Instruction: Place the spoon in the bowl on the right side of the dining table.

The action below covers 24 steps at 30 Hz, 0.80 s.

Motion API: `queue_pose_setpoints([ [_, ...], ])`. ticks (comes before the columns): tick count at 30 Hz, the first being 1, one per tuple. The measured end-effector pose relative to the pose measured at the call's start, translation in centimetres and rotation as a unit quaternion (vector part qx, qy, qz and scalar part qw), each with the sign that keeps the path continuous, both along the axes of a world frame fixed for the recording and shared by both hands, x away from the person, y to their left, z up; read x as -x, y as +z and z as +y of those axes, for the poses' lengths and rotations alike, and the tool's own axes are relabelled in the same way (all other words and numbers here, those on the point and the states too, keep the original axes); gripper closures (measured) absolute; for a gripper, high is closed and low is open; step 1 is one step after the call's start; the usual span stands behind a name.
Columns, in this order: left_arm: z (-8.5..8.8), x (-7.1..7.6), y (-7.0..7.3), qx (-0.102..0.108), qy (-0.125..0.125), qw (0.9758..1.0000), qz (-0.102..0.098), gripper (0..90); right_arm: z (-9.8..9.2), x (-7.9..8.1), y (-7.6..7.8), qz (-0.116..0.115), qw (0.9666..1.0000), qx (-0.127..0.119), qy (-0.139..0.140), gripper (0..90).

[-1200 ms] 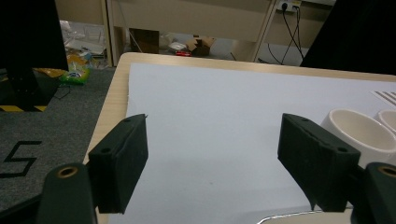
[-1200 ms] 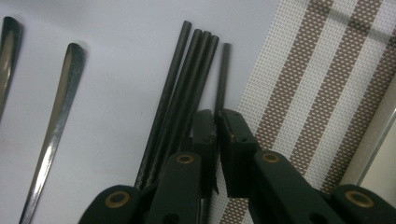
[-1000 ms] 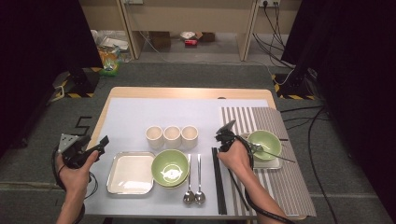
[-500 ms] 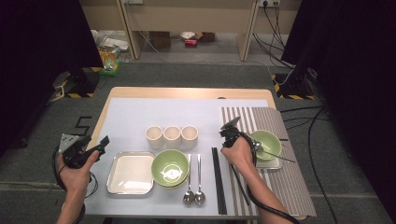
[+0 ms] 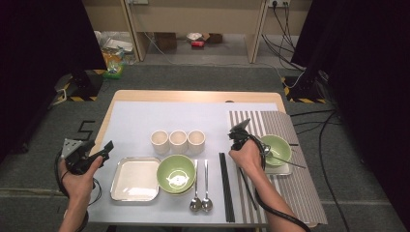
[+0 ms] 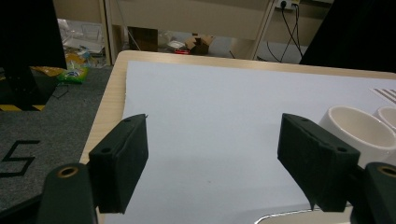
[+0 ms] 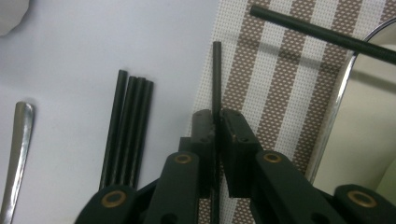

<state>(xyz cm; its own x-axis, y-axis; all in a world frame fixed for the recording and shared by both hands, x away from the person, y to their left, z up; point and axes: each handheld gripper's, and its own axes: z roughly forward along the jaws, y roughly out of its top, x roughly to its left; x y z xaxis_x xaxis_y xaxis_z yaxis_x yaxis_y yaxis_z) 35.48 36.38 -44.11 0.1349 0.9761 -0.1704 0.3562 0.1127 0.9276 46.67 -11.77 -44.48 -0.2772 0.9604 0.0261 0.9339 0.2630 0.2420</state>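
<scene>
While your left tongs hang wide open and empty over the near left corner of the pale-topped wooden bench, all the work is on your right.

Centre: the bundle of spare thin black chopsticks lies on the white sheet, just left of the mat's edge.

Right of that: your right tongs point down the single slim black round chopstick, which runs straight between the pads, over the left edge of the brown-and-white striped woven placemat. The jaws have just been opening; they stand barely apart with the stick between them. Whether the pads press on it, the gripper view does not settle.

Handling, judged: light, stiff, smooth-skinned; likely to roll on the weave and to swivel if pinched near one end. Take it near mid-length, pads square across it.

Appearance: matte black, uniform thickness along the visible length, blunt tip, no markings seen.

Far right: a second black stick lies slanted across the rim of the shiny metal tray.
</scene>
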Motion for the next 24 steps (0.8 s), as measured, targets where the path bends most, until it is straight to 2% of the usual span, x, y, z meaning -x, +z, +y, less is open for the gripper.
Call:
queue_pose_setpoints([
  [3,0.1,0.0,0.0,0.001,0.001,1.0,-0.001,23.8,-0.2,0.6,0.4,-0.006,1.0,0.0,0.003,81.2],
  [14,0.2,0.1,0.2,0.003,0.004,1.0,-0.004,23.8,-2.1,4.6,1.1,0.055,0.9981,0.021,0.021,80.0],
  [24,0.1,0.1,0.3,0.002,0.002,1.0,-0.005,23.8,-1.9,6.3,0.5,0.08,0.9958,0.032,0.029,79.8],
])
